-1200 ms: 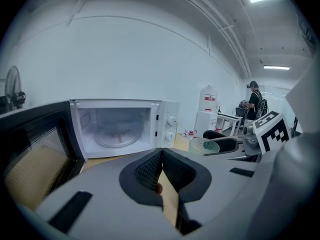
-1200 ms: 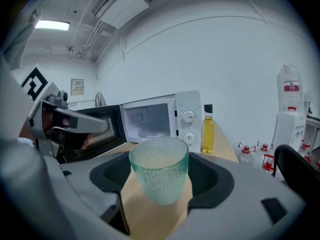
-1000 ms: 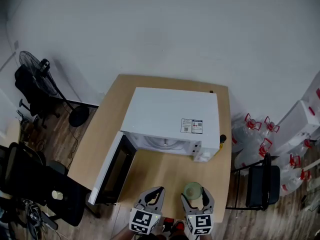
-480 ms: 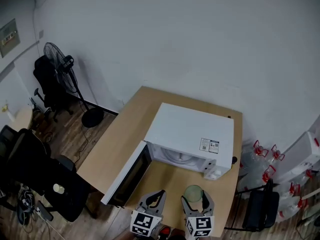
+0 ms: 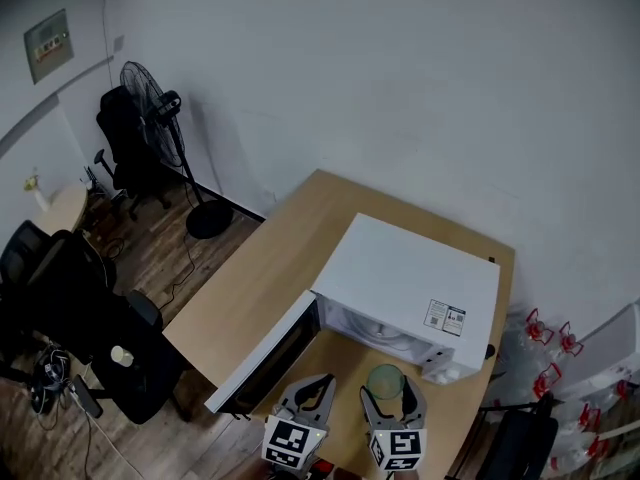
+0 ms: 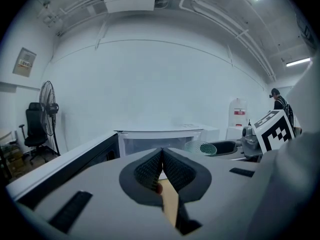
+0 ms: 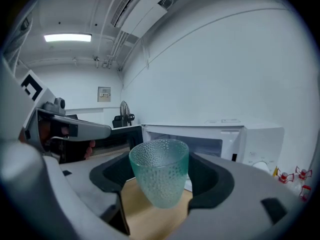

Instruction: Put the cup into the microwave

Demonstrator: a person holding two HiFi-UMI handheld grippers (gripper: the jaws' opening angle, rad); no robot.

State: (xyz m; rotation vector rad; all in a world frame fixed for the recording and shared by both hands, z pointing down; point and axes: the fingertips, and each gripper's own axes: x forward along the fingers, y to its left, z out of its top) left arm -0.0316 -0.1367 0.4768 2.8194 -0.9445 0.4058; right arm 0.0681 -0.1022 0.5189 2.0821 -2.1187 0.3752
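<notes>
A pale green dimpled glass cup (image 7: 160,176) sits upright between the pads of my right gripper (image 7: 161,179), which is shut on it. From the head view the cup (image 5: 386,380) hangs over the table in front of the white microwave (image 5: 415,283). The microwave door (image 5: 262,353) stands swung open to the left and the cavity (image 5: 375,330) faces me. My left gripper (image 5: 311,396) is beside the right one (image 5: 392,400). In the left gripper view its jaws (image 6: 162,170) are pressed together with nothing between them.
The wooden table (image 5: 265,268) carries the microwave. A standing fan (image 5: 160,108) and black office chairs (image 5: 60,298) are to the left. Water jugs with red caps (image 5: 550,343) and a black chair (image 5: 520,448) stand at the right.
The head view has tilted up and to the left, so the microwave and table slid right and down in the picture. Both grippers and the cup keep their places.
</notes>
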